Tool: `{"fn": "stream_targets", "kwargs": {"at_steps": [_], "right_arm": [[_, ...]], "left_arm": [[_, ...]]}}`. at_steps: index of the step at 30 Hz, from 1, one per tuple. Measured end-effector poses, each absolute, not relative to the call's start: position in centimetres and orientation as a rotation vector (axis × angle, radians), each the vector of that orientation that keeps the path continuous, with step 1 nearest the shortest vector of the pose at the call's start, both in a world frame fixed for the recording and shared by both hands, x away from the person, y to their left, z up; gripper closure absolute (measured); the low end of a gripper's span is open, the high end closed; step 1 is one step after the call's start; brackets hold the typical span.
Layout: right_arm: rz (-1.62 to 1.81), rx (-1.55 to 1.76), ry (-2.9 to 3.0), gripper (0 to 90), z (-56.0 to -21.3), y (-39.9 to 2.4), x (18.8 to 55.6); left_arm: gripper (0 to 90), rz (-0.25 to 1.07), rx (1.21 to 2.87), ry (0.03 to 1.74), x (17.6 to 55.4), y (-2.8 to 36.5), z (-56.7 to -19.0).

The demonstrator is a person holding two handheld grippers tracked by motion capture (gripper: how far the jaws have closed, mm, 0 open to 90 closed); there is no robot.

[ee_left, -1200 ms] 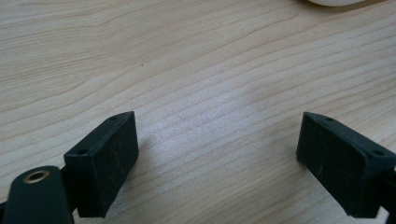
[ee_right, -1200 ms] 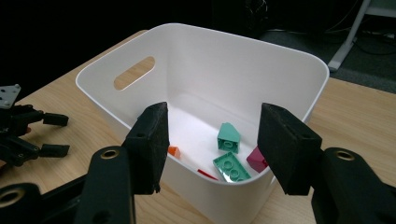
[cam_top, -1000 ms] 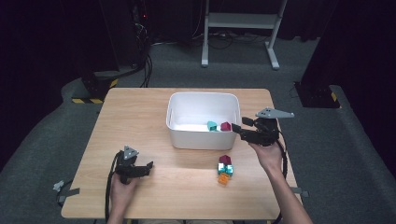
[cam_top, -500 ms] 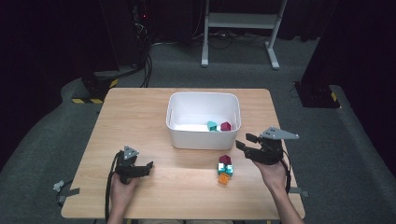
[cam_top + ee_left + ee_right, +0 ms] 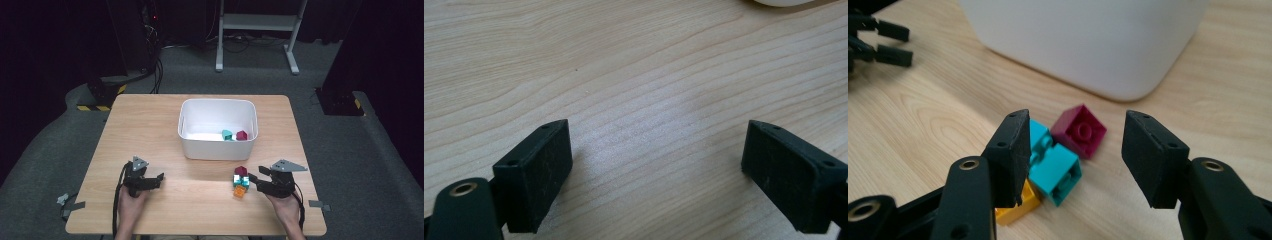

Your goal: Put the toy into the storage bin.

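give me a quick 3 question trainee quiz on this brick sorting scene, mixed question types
1. True or false: the right gripper is shut on a brick.
2. Multiple choice: the loose plastic bricks on the wooden table lie A) left of the white plastic bin, B) in front of its right corner, C) behind it.
3. Fill in: in the right gripper view, the brick nearest the bin is the ____ one.

Key
1. False: its fingers stand apart above the teal plastic brick, gripping nothing.
2. B
3. Maroon: the maroon plastic brick; the yellow plastic brick lies nearest the camera.
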State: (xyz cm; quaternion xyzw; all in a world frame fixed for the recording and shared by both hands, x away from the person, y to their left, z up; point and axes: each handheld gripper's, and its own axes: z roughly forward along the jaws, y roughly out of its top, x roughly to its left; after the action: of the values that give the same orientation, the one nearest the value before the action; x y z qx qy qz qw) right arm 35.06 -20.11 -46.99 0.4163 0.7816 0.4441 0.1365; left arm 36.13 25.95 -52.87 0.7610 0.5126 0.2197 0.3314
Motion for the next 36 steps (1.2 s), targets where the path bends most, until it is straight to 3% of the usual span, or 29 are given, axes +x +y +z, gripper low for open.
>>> {"fn": "stream_targets", "kwargs": {"at_steps": [11, 36], "right_arm": [[1.233, 1.221, 2.308, 45.3, -49.5, -19.2, 34.7], [1.137, 1.215, 2.329, 49.3, -50.7, -17.6, 35.4]], "left_arm": [[13.1, 0.575, 1.989, 1.339, 36.1, 25.9, -52.9], [13.2, 0.574, 1.986, 1.34, 36.1, 25.9, -52.9]]}}
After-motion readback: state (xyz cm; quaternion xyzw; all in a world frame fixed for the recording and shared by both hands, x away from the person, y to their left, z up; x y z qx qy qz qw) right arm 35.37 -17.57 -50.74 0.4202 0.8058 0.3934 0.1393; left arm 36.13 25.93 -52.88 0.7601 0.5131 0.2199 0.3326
